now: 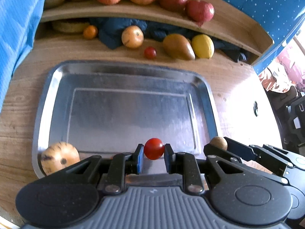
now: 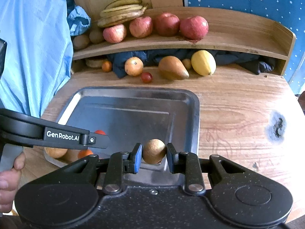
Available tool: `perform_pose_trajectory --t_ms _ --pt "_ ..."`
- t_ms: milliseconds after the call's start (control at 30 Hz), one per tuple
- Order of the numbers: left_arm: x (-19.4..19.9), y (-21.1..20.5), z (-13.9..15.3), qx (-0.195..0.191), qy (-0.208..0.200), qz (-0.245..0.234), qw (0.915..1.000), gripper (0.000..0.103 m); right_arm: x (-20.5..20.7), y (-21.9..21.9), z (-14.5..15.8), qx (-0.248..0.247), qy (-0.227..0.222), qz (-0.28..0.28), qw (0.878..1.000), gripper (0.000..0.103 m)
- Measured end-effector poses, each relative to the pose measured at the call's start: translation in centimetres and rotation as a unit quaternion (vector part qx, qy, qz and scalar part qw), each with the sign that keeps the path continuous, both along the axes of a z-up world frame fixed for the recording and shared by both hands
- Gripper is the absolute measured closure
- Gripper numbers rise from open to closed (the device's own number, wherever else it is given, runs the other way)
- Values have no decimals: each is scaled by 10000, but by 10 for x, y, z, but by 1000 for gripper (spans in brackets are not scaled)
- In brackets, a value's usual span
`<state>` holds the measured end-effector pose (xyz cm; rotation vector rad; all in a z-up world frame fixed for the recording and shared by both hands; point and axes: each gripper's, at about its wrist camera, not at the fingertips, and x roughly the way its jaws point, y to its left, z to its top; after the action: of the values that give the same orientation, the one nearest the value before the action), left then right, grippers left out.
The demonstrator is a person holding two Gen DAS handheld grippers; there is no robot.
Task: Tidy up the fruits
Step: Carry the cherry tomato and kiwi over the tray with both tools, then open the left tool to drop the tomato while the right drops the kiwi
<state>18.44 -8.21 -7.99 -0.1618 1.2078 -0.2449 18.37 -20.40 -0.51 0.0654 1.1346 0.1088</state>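
Observation:
My left gripper is shut on a red cherry tomato over the near edge of the metal tray. My right gripper is shut on a small brown round fruit over the tray's near right corner; it also shows in the left wrist view. A speckled yellow fruit lies in the tray's near left corner. In the right wrist view an orange fruit lies beside it, half hidden by the left gripper.
Beyond the tray on the wooden table lie a tomato, a pear, a lemon, a yellow apple and a small orange. A wooden shelf holds red apples, kiwis and bananas. Dark cloth lies under it.

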Motion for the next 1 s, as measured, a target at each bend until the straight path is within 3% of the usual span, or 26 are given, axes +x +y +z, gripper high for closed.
perform_pose_trajectory --t_ms 500,1000 --pt "-9 6 -19 -40 346 41 9994 79 -12 10 -18 44 319 86 9994 74" --pt "-3 7 -22 53 387 49 9992 78 -6 18 -29 105 425 139 9989 74"
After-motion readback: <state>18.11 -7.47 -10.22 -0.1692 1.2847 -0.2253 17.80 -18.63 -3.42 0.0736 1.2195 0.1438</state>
